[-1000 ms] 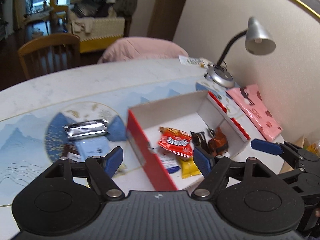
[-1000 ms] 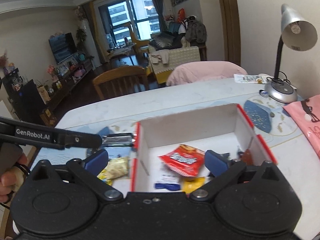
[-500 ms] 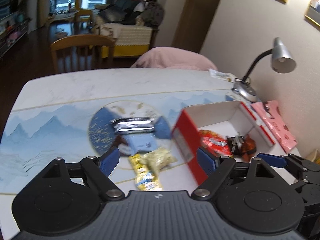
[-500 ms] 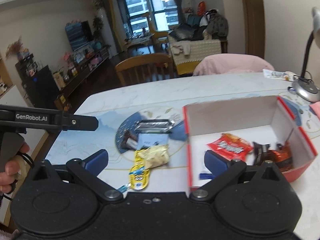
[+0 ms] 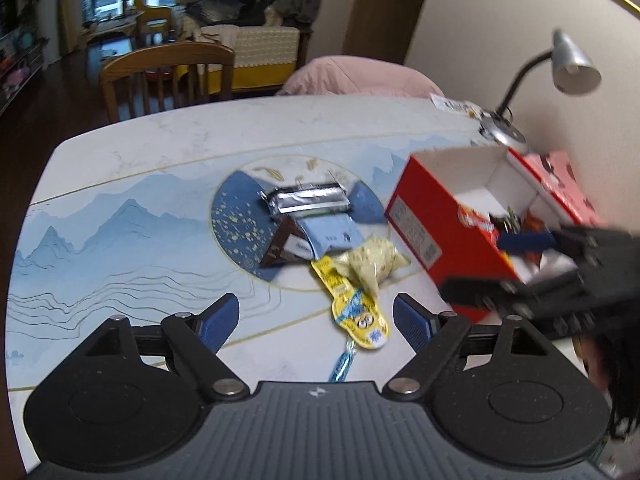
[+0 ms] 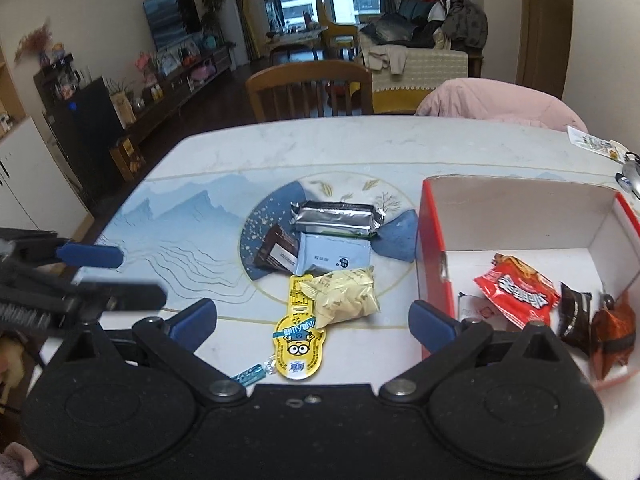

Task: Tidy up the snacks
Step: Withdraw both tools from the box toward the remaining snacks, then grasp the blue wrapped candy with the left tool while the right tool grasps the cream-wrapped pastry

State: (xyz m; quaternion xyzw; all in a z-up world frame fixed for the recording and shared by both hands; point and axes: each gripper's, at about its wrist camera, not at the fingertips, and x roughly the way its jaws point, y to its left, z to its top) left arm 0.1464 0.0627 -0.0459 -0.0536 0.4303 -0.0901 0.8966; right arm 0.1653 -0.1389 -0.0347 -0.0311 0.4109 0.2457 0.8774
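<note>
Both sets of fingers stand wide with nothing between the pads. In the left wrist view the left gripper (image 5: 316,318) hangs above the bench (image 5: 132,148), its blue pads either side of a yellow cartoon-printed pouch (image 5: 358,312) that lies flat on the surface, untouched. In the right wrist view the right gripper (image 6: 312,318) is spread the same way over that pouch (image 6: 298,344), clear of it.

At 12 o'clock from the pouch, overlapping its top end, lies a pale yellow bag of snacks (image 6: 344,294). Further toward 12 o'clock sits a light blue packet (image 6: 336,254), with a dark brown packet (image 6: 278,252) just beside it at 9 o'clock and a silver foil packet (image 6: 336,218) partly over its far edge. These rest on a round blue-and-white pattern printed on the bench.

At 3 o'clock from the pile stands a red box (image 6: 430,248) with a white inside, open at the top. In it lie a red snack bag (image 6: 516,294), a small dark packet (image 6: 574,318) and an orange-brown packet (image 6: 612,330), all toward the near right corner.

Blurred at 3 o'clock in the left view, the right gripper reaches across in front of the box. A grey desk lamp (image 5: 572,66) stands at 1 o'clock, and a wooden chair (image 5: 168,74) at the far edge at 11 o'clock.
</note>
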